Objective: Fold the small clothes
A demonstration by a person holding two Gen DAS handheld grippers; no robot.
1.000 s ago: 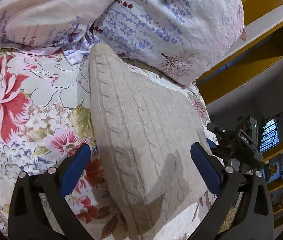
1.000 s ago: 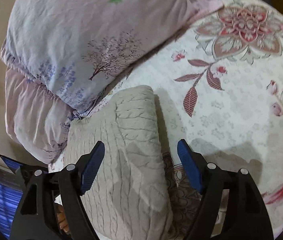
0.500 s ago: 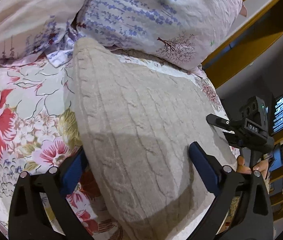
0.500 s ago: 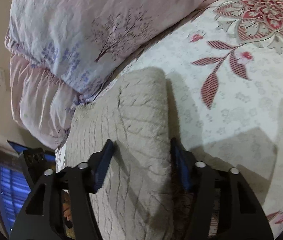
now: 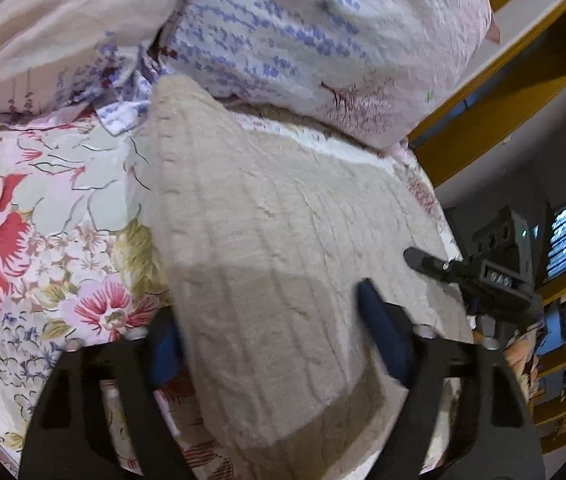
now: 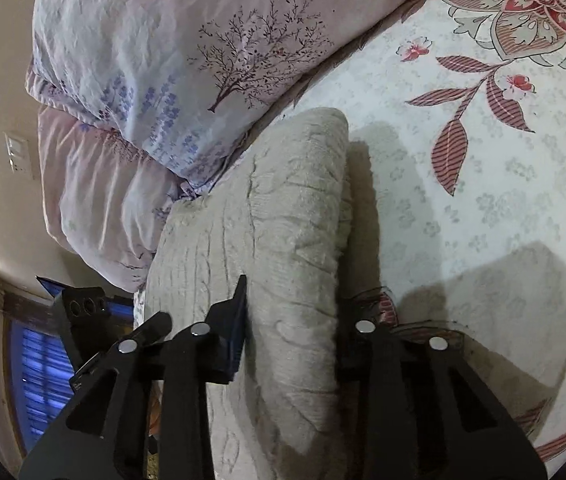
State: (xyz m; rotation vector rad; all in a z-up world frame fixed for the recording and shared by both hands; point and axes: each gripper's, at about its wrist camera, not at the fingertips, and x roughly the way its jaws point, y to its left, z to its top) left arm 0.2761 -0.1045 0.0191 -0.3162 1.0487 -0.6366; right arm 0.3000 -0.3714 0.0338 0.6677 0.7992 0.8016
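A beige cable-knit sweater [image 5: 267, 240] lies folded on the floral bedsheet [image 5: 43, 208], its far end against the pillows. My left gripper [image 5: 271, 328] straddles the near folded edge, its blue pads pressing into the knit on both sides. My right gripper [image 6: 291, 316] pinches the thick folded edge of the same sweater [image 6: 283, 200] from the opposite side; its right pad is hidden under the fabric. The right gripper also shows at the sweater's far corner in the left wrist view [image 5: 483, 276].
Two lavender-print pillows [image 5: 323, 28] are stacked behind the sweater, also seen in the right wrist view [image 6: 171, 52]. Yellow wooden shelving [image 5: 495, 112] stands beyond the bed's edge. Bare floral sheet [image 6: 483, 180] spreads right of the sweater.
Both grippers moved forward onto the sweater's edges and their jaws narrowed. The right closed tightly on the fold; the left closed in around the near edge.
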